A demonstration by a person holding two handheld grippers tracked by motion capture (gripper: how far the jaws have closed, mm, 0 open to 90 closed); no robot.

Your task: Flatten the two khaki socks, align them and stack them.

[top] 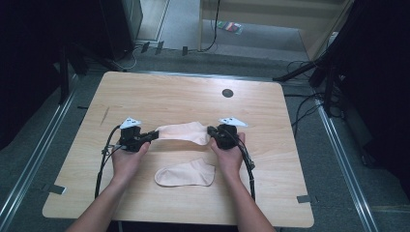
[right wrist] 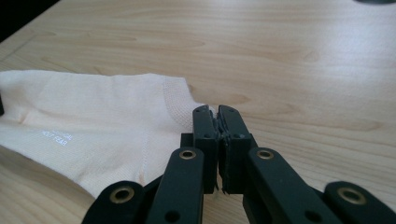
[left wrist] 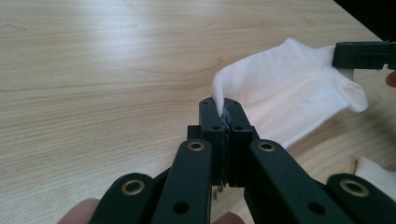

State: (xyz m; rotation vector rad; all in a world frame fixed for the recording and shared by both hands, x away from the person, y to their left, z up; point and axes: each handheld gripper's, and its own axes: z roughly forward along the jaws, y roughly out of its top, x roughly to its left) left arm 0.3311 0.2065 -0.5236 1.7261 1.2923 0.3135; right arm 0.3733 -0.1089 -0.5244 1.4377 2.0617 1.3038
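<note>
A pale peach sock (top: pixel 183 132) is stretched between my two grippers at the middle of the wooden table (top: pixel 159 92). My left gripper (top: pixel 155 135) is shut on the sock's left end; in the left gripper view the jaws (left wrist: pixel 225 114) pinch a raised fold of the sock (left wrist: pixel 289 98). My right gripper (top: pixel 211 130) is shut on the right end; in the right gripper view it (right wrist: pixel 218 116) clamps the edge of the sock (right wrist: pixel 93 121) by its cuff. A second matching sock (top: pixel 186 174) lies flat nearer the person, between the two wrists.
A dark round hole (top: pixel 227 93) sits in the table towards the far edge. Cables (top: pixel 102 164) trail from both grippers over the near edge. Dark stands and floor cables (top: pixel 309 106) surround the table. A corner of the second sock (left wrist: pixel 378 170) shows in the left gripper view.
</note>
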